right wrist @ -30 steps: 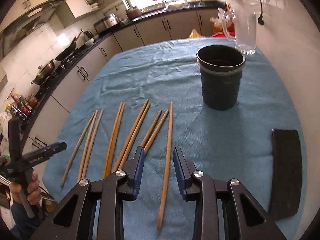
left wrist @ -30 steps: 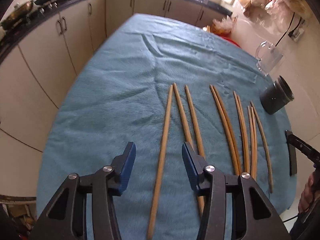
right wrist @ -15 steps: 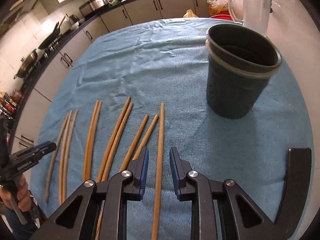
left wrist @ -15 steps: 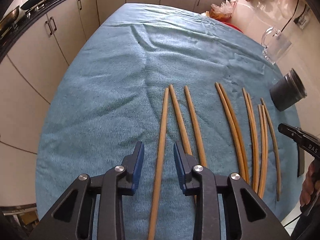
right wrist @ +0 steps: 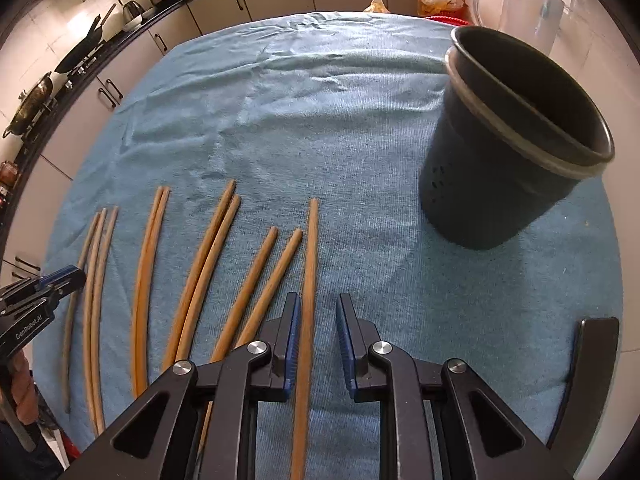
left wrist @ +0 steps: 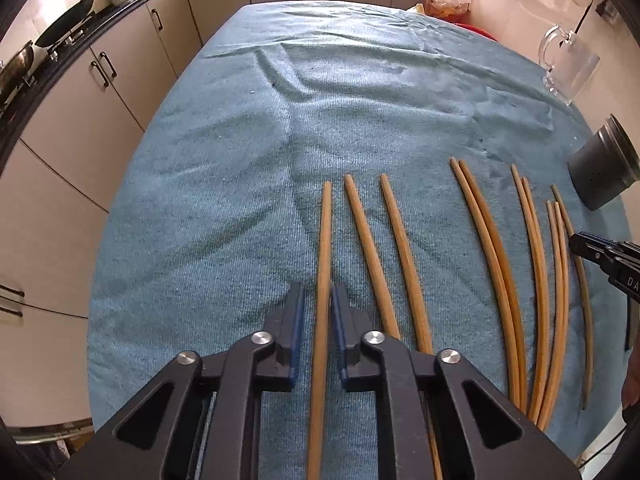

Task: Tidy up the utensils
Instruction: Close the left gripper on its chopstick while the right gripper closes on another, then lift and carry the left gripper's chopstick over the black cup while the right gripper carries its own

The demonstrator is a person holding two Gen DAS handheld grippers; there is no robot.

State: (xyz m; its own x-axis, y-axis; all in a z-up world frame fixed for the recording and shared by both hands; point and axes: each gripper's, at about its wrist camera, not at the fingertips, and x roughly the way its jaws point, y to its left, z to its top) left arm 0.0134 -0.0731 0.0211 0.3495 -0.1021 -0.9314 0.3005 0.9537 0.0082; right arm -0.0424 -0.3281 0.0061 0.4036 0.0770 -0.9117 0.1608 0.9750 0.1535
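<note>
Several wooden chopsticks lie in a row on the blue towel [left wrist: 224,208]. My left gripper [left wrist: 318,304] is low over the towel, its jaws nearly closed around the leftmost chopstick [left wrist: 324,248], with slim gaps still visible. My right gripper [right wrist: 316,320] straddles the rightmost chopstick [right wrist: 310,256], which lies against the left finger [right wrist: 290,328]; a gap remains on the right side. The dark holder cup [right wrist: 516,152] stands upright to the right of the row; it also shows in the left wrist view [left wrist: 604,172].
A clear glass mug [left wrist: 568,64] stands at the far right of the table. A black flat piece [right wrist: 588,376] lies on the towel at the right. Kitchen cabinets [left wrist: 120,68] and a stove with pans run along the left.
Both grippers have moved lower and forward over the chopsticks. The left jaws have narrowed from wide open to nearly closed around the leftmost chopstick. The right jaws stay narrowly open.
</note>
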